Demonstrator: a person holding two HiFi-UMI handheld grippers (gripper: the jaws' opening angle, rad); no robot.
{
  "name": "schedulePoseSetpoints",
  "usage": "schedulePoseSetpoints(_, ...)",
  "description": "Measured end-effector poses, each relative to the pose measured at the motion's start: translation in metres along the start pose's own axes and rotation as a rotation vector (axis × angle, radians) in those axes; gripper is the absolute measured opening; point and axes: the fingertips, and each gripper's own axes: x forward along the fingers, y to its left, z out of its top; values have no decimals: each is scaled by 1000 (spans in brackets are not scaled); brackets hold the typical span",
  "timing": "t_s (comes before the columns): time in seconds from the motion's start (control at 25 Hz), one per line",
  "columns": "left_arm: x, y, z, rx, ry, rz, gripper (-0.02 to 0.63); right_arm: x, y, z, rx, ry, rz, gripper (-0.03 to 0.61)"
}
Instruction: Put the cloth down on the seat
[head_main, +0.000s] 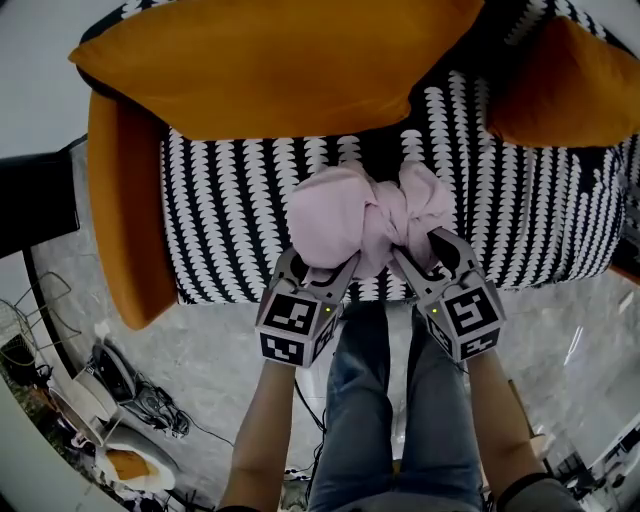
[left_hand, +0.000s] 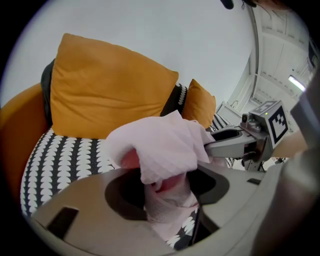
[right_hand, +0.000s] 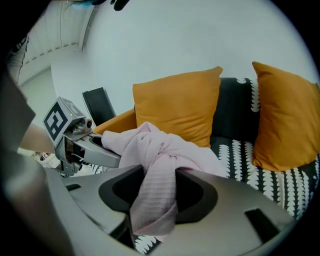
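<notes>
A bunched pale pink cloth (head_main: 365, 215) hangs over the front part of a black-and-white patterned seat (head_main: 225, 210). My left gripper (head_main: 325, 270) is shut on the cloth's left side, and my right gripper (head_main: 415, 255) is shut on its right side. In the left gripper view the cloth (left_hand: 160, 150) spills over the jaws and hangs down between them. In the right gripper view the cloth (right_hand: 160, 165) is twisted and drapes down through the jaws. Whether its underside touches the seat I cannot tell.
The seat is a sofa with an orange armrest (head_main: 125, 210) at the left and two orange cushions (head_main: 270, 60) (head_main: 570, 85) at the back. The person's legs in jeans (head_main: 390, 400) stand on a marble floor (head_main: 210, 370). Cables and clutter (head_main: 110, 410) lie at the lower left.
</notes>
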Motion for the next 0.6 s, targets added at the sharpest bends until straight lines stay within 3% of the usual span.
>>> schedulePoseSetpoints(0.2, 7, -3, -2, -3, 24, 34, 265, -11, -11, 0, 1, -24, 2, 212)
schedulePoseSetpoints(0.32, 4, 5, 4, -13, -27, 61, 262, -10, -9, 6, 9, -67, 34, 155)
schedulePoseSetpoints(0.4, -1, 11, 10, -50, -64, 78, 261, -9, -6, 8, 7, -73, 49, 153)
schedulePoseSetpoints(0.6, -17, 18, 9, -55, -67, 105, 245, -10, 5, 13, -8, -79, 63, 107)
